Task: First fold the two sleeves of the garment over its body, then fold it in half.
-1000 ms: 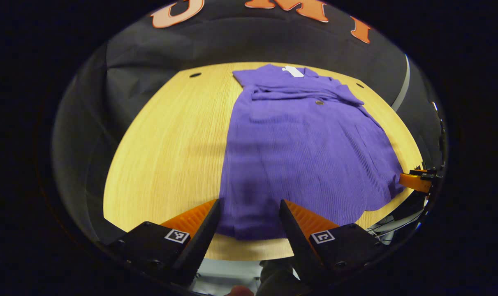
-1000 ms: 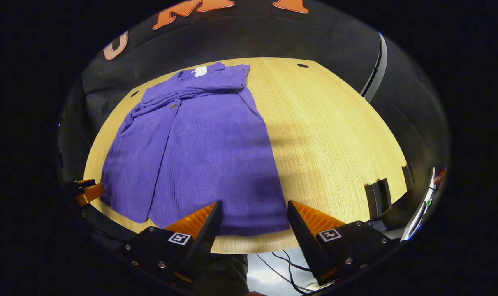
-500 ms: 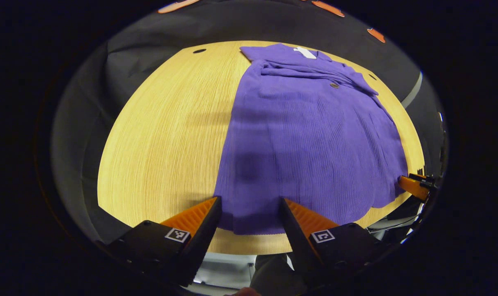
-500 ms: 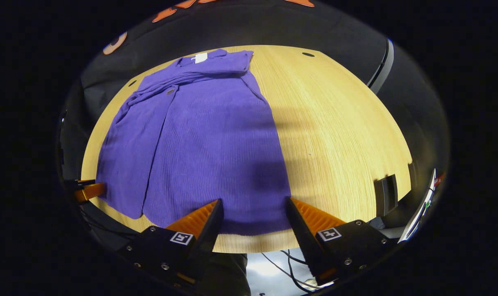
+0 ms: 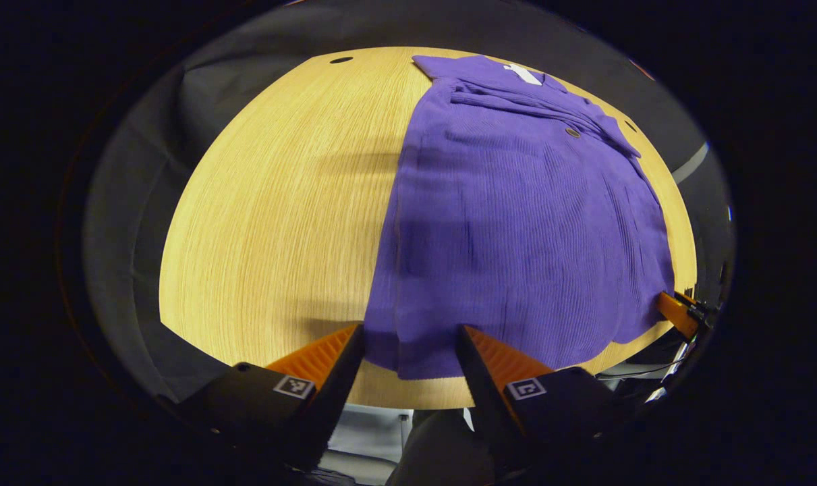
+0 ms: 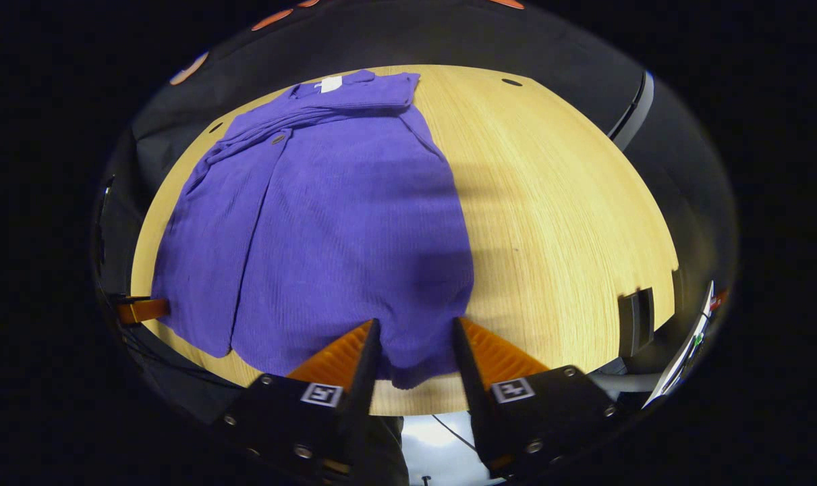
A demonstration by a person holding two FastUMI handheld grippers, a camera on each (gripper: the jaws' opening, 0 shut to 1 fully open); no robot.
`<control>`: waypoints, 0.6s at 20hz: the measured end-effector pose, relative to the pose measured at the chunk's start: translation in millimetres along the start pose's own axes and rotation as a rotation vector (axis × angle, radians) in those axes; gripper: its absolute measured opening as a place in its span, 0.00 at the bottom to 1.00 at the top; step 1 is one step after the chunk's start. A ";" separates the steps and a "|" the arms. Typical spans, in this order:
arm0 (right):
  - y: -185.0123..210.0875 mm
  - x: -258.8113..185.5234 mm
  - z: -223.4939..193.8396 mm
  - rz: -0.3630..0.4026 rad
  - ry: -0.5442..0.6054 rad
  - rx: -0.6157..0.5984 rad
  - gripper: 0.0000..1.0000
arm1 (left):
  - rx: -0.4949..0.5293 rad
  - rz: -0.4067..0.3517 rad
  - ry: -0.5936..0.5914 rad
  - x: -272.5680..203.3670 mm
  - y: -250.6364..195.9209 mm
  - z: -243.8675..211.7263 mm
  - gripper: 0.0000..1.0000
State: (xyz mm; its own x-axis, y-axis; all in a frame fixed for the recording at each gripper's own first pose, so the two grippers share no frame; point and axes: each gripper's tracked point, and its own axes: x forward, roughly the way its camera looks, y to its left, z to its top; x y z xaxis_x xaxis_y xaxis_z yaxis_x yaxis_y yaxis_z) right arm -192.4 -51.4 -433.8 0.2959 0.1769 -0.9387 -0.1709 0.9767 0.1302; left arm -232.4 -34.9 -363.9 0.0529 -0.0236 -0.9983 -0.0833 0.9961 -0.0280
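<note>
we see the purple garment (image 5: 516, 229) lying flat on the round wooden table (image 5: 280, 216), both sleeves already folded across its chest near the collar, where a small white tag (image 5: 520, 73) shows. its knit is finely ribbed, the ribs running down to the hem at the table's near edge. the table's grain runs the same way, and a dark hole (image 5: 341, 60) sits near its far rim.

our left tongs (image 5: 408, 351) are low at the hem's left corner, fingers apart with cloth between them; whether they touch it we cannot tell. our right tongs (image 6: 415, 347) sit at the hem's right corner, fingers closer together around a bunched bit of hem (image 6: 415, 358), though a firm pinch is hard to make out. in the left gripper view the other tongs show as a sliver (image 5: 678, 314) at the edge, mostly cut off. a dark bracket (image 6: 636, 322) stands at the table's right edge.
</note>
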 end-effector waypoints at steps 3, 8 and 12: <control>8.3 1.4 5.6 0.020 -0.001 0.042 0.22 | 0.019 -0.038 0.015 3.3 -19.2 5.0 0.45; 13.5 -8.2 13.9 0.097 -0.008 0.139 0.04 | 0.040 -0.100 0.036 -1.5 -27.3 7.4 0.10; 12.8 -37.4 37.8 0.134 -0.053 0.158 0.04 | 0.028 -0.143 0.005 -25.6 -28.4 23.8 0.07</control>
State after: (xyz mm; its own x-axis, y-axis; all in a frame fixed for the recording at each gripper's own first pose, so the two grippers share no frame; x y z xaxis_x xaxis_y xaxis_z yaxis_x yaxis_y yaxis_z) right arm -170.1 -40.8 -385.0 0.3299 0.3084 -0.8922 -0.0639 0.9503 0.3048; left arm -207.7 -60.6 -336.3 0.0569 -0.1658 -0.9845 -0.0477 0.9845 -0.1686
